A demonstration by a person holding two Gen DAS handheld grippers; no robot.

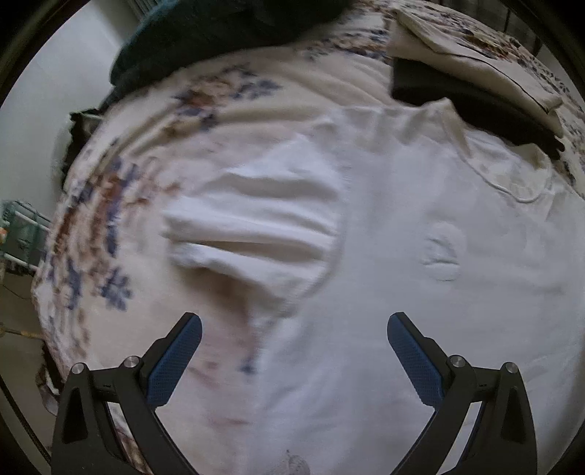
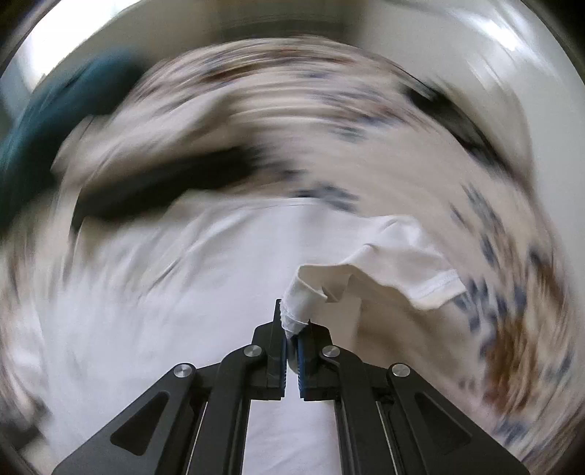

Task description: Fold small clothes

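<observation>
A white T-shirt lies spread on a floral bedsheet, with one sleeve folded in over the body and the collar at the upper right. My left gripper is open and empty just above the shirt. In the right wrist view my right gripper is shut on the other sleeve of the white T-shirt and holds it lifted above the shirt body. That view is strongly motion-blurred.
A dark teal garment lies at the bed's far edge. A black folded item and a cream folded item sit beyond the collar. The bed edge and floor are at the left.
</observation>
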